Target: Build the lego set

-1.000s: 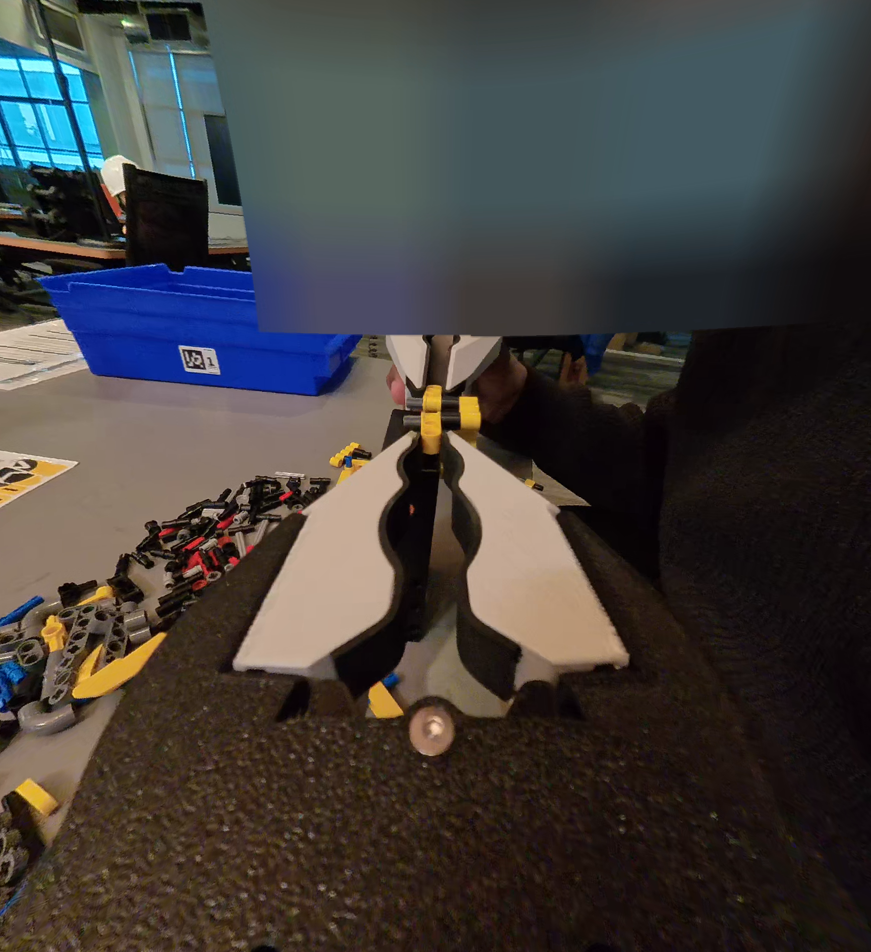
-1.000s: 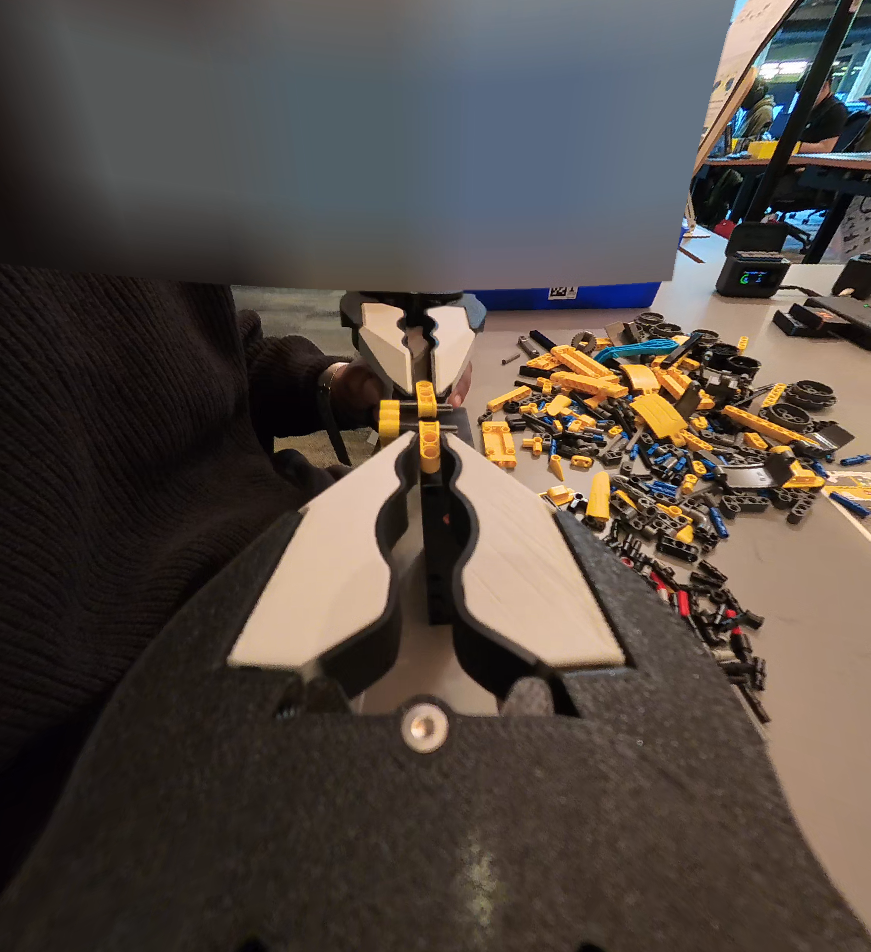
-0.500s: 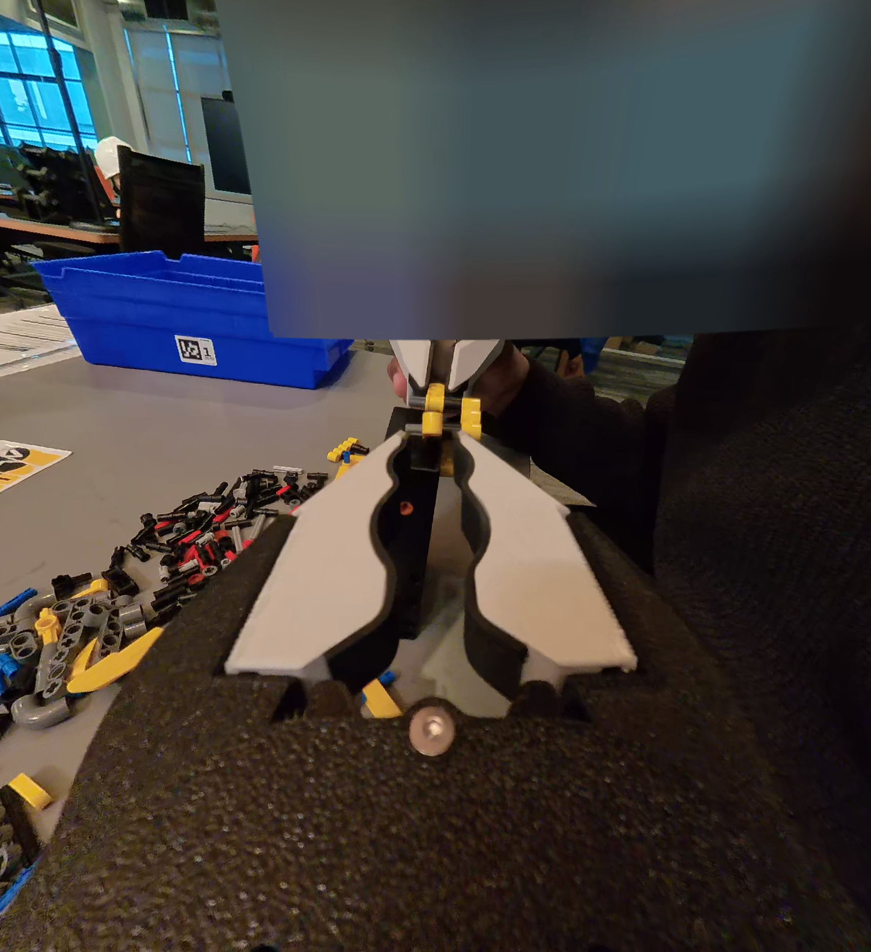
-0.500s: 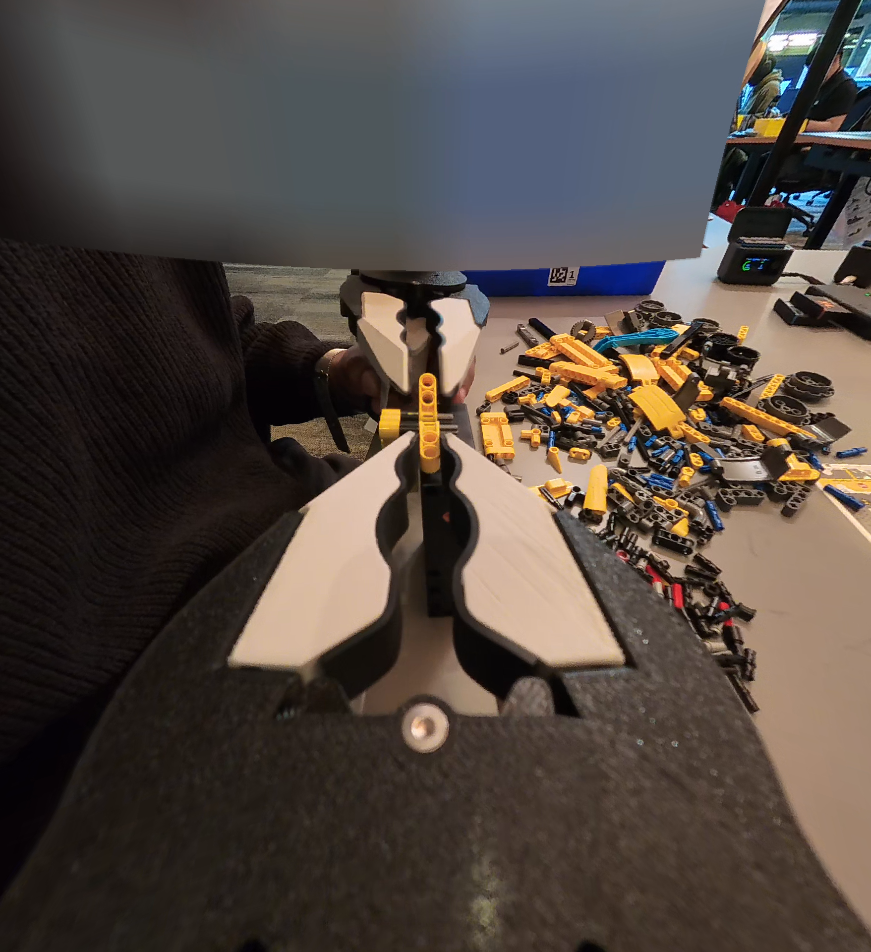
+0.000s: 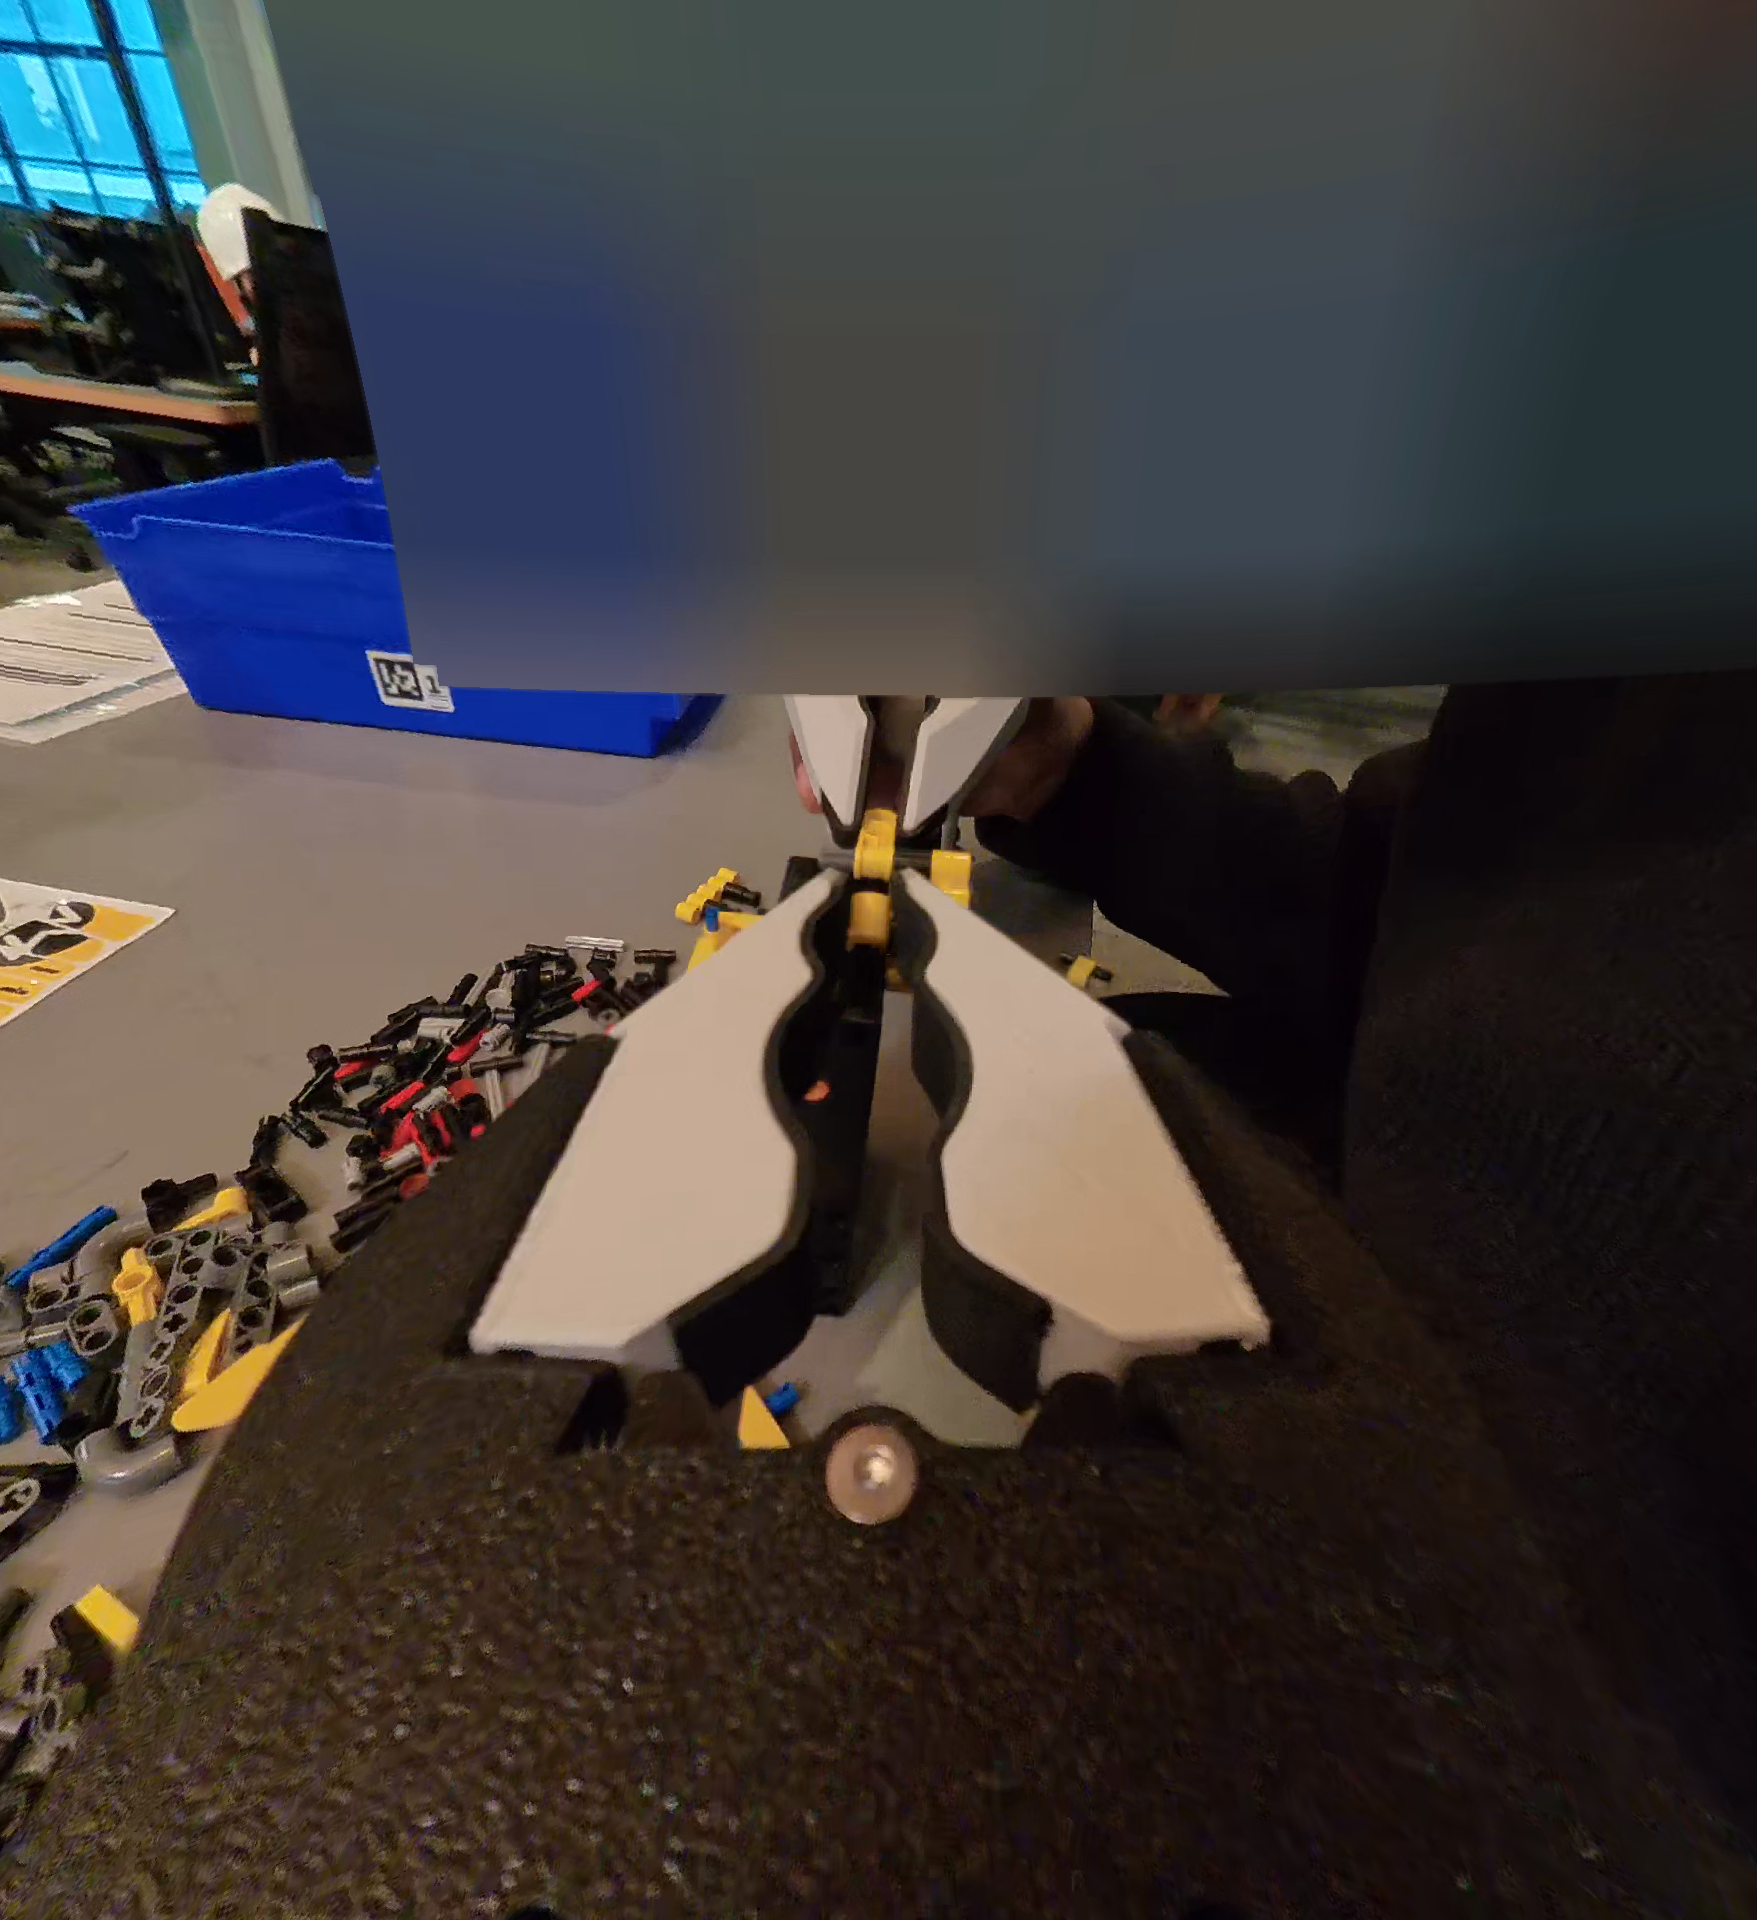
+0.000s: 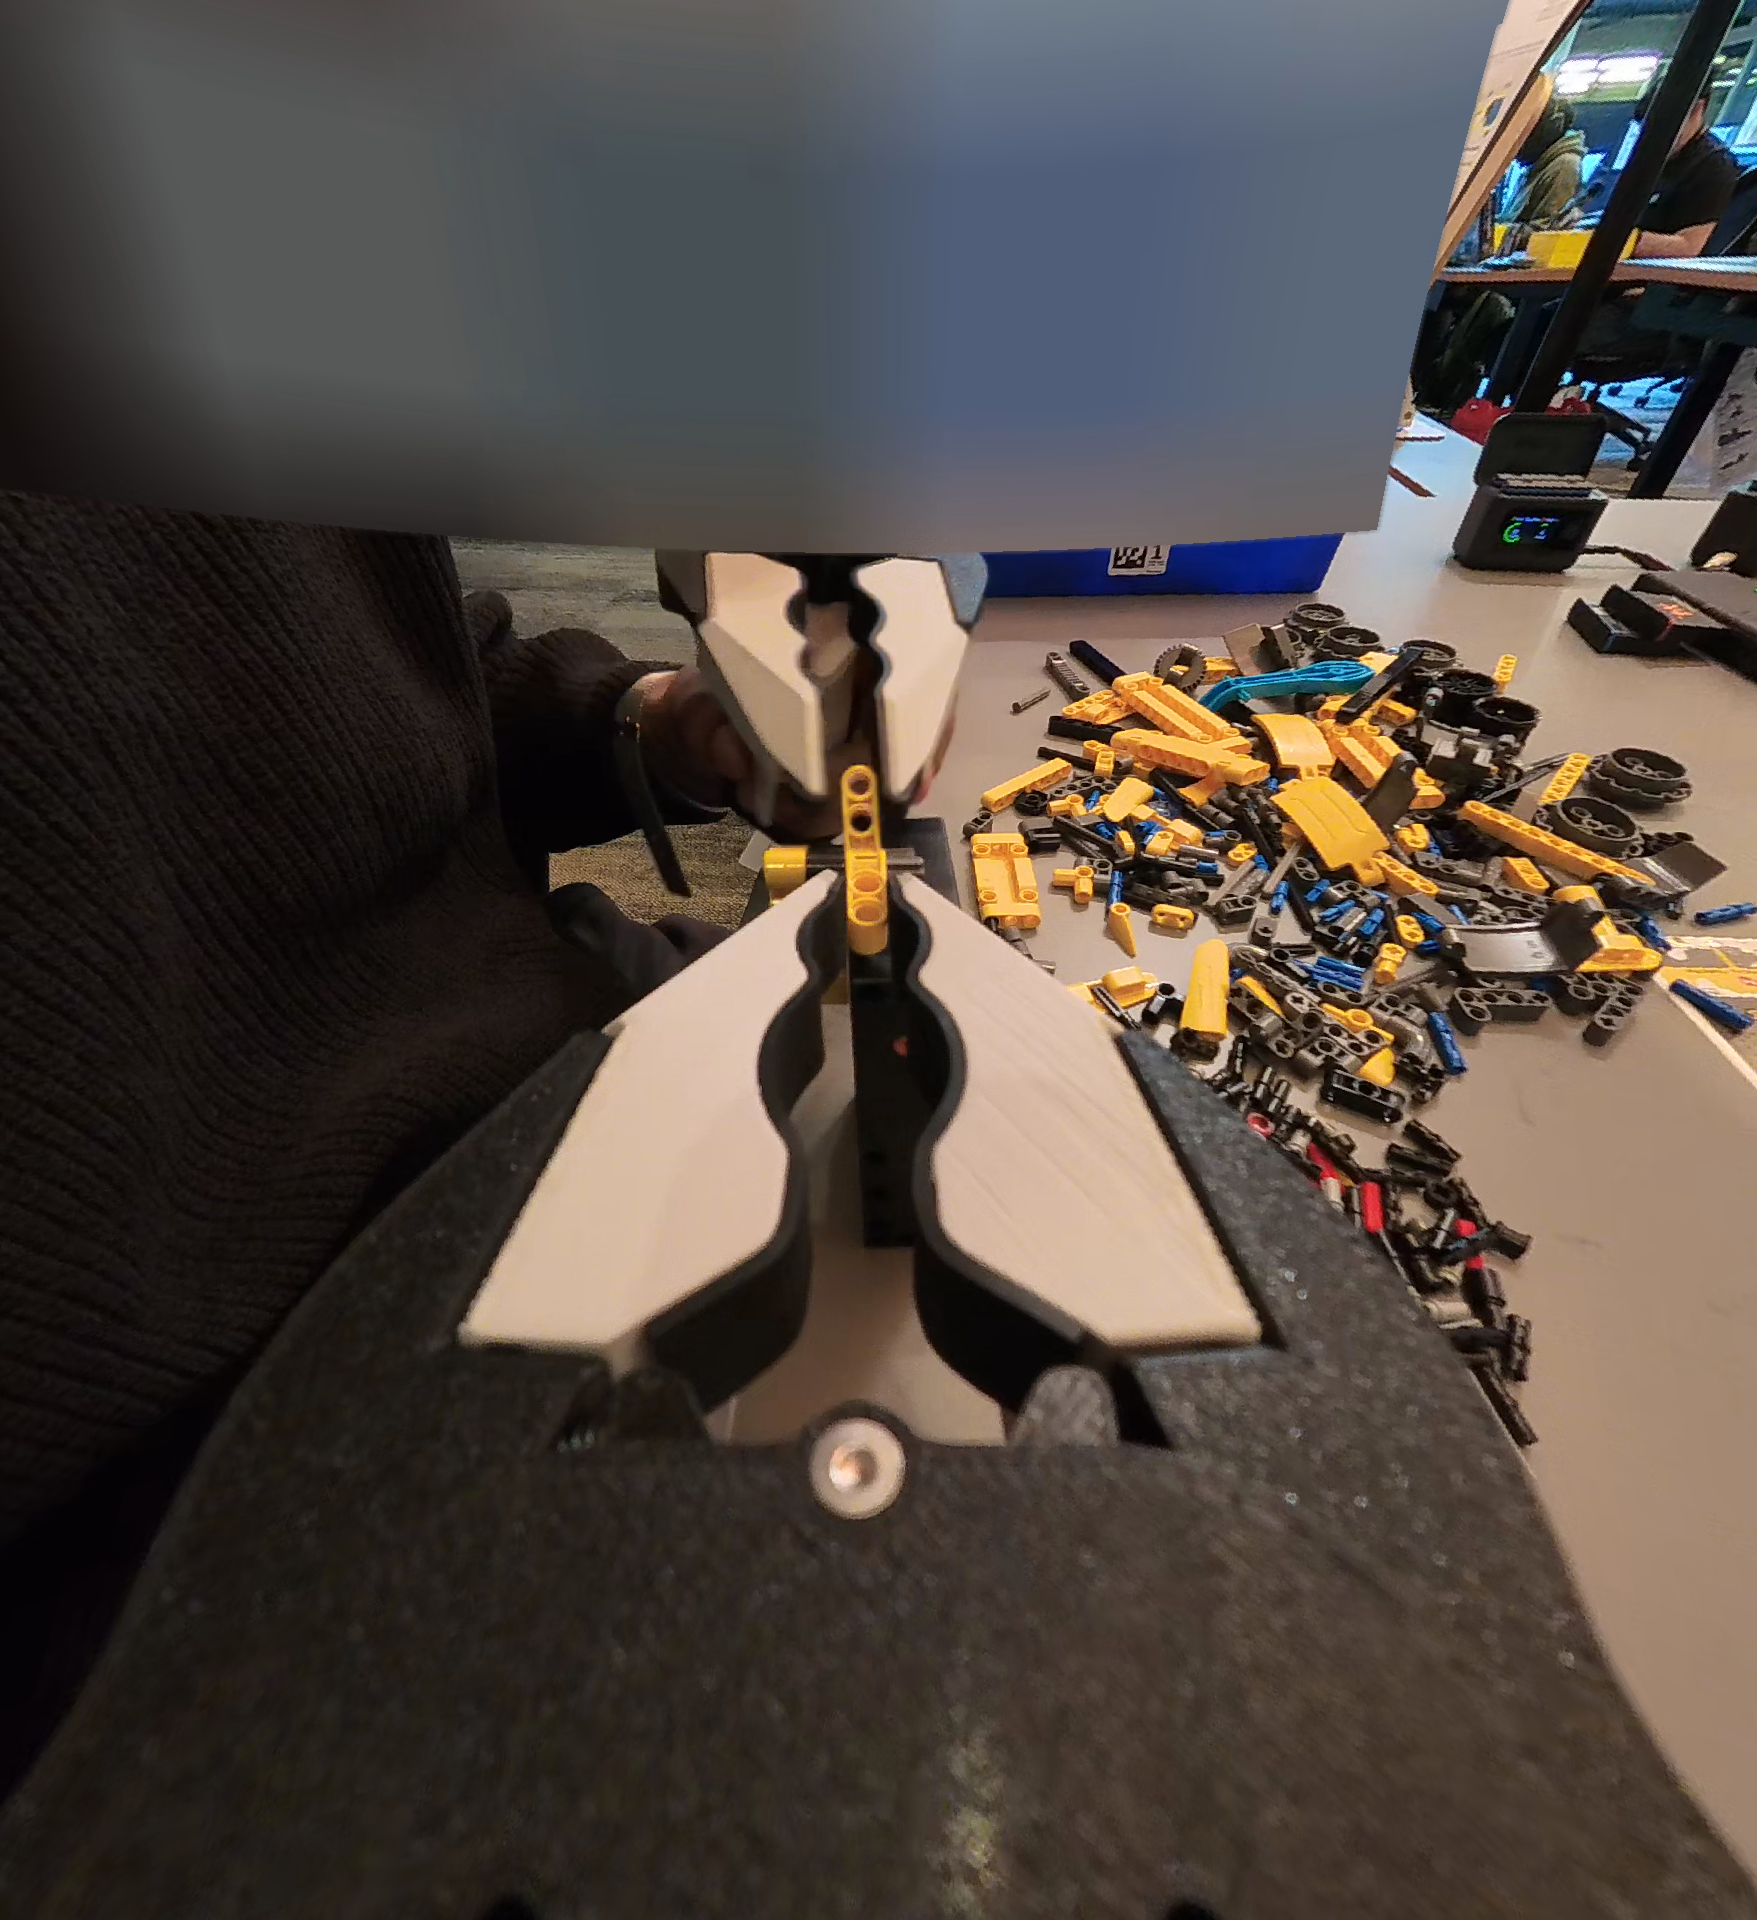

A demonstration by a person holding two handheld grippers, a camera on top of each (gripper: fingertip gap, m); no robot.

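My left gripper (image 5: 869, 883) is shut on a black beam (image 5: 838, 1091) that lies back between its fingers. My right gripper (image 6: 866, 888) faces it tip to tip and is shut on a black beam (image 6: 879, 1122) too. A yellow beam (image 6: 861, 862) stands between the two sets of tips, crossed by a thin grey axle (image 5: 838, 857) with a yellow connector (image 6: 786, 862) on it. The yellow beam (image 5: 869, 914) also shows in the left wrist view. The right gripper (image 5: 879, 831) shows far off there. The left gripper (image 6: 853, 795) shows far off in the right wrist view.
Loose yellow, black and blue parts (image 6: 1321, 852) lie on the grey table, with black and red pins (image 5: 417, 1081) and grey beams (image 5: 157, 1299) nearer. A blue bin (image 5: 261, 582), an instruction sheet (image 5: 12, 956) and black devices (image 6: 1528, 520) stand farther off. A person's dark sweater (image 6: 178, 935) fills one side. Only a small space, under 4 cm, lies between the two pairs of fingers.
In the right wrist view the yellow beam has swung up and now stands taller above the axle. Both grippers stay shut and tip to tip, and have shifted only slightly.
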